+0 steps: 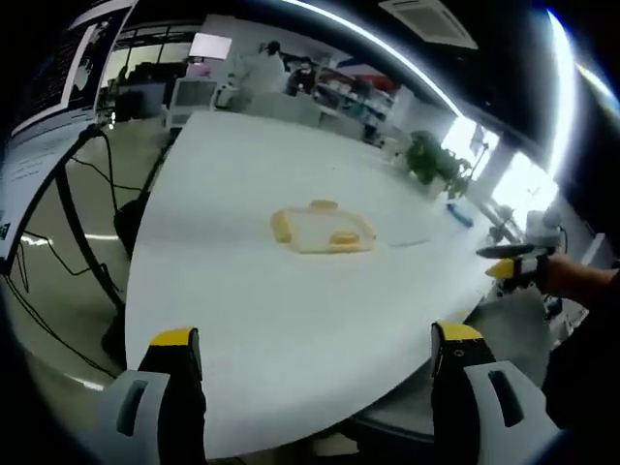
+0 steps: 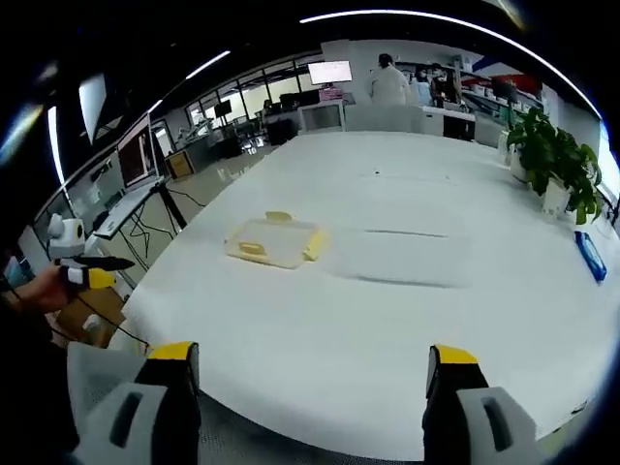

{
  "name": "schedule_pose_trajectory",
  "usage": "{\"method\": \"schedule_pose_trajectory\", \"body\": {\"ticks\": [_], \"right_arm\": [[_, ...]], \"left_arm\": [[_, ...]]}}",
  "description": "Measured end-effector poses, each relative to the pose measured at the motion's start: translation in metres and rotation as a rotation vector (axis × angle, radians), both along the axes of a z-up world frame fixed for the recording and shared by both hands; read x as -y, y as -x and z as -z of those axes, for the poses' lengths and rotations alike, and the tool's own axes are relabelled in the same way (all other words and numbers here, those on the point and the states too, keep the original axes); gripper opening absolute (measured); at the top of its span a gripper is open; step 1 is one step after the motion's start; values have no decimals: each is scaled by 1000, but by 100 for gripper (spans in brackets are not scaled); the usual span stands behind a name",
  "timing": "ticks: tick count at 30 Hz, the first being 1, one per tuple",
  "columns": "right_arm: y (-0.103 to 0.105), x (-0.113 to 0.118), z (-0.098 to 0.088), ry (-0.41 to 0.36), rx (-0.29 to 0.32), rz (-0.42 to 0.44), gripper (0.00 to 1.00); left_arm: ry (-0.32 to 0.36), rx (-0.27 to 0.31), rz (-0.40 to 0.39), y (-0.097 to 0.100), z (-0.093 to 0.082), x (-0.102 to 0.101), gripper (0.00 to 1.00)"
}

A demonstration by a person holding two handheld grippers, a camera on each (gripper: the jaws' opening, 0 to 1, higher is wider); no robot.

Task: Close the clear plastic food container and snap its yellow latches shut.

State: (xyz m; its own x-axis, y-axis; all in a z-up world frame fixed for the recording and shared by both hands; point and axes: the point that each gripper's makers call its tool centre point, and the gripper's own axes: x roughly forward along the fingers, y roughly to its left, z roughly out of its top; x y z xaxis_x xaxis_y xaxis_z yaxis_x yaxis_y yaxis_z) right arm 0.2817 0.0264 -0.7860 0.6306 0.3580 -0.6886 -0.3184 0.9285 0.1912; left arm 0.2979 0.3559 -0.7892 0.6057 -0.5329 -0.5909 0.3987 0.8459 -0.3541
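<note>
Hovering over the near edge of a white worktop [image 1: 291,320], both claws wide open and holding nothing.

Left claw [image 1: 315,354] has yellow-tipped jaws spread far apart at 6 o'clock of the left gripper view; the clear plastic food container [image 1: 322,231] sits on the worktop well ahead, near centre, with yellow latches [image 1: 342,238] on its sides. Whether the lid is seated cannot be told. Right claw [image 2: 308,368] is likewise spread wide at 6 o'clock of the right gripper view, with the container at about 10 o'clock from centre, well apart from the jaws. A clear flat sheet-like piece [image 2: 397,257] lies just beside the container, toward 3 o'clock. Potted plant [image 2: 554,155] stands at 2 o'clock, a blue object [image 2: 589,256] near the 3 o'clock edge. People stand in the background at 12 o'clock.
</note>
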Motion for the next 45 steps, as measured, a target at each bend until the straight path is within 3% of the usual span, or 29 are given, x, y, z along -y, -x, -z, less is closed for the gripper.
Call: {"method": "schedule_pose_trajectory", "body": {"ticks": [13,29,32,45], "right_arm": [[-29,-10,5,-9,10,-102,97],[-55,-25,19,-27,23,-202,96],[-60,-27,19,11,43,-254,96],[-83,-34,18,14,75,-333,93]], "left_arm": [[-69,-21,53,-4,13,12,98],[-113,-20,66,-32,15,17,97],[-129,-21,81,-34,17,20,97],[-186,-11,150,-51,23,33,98]]}}
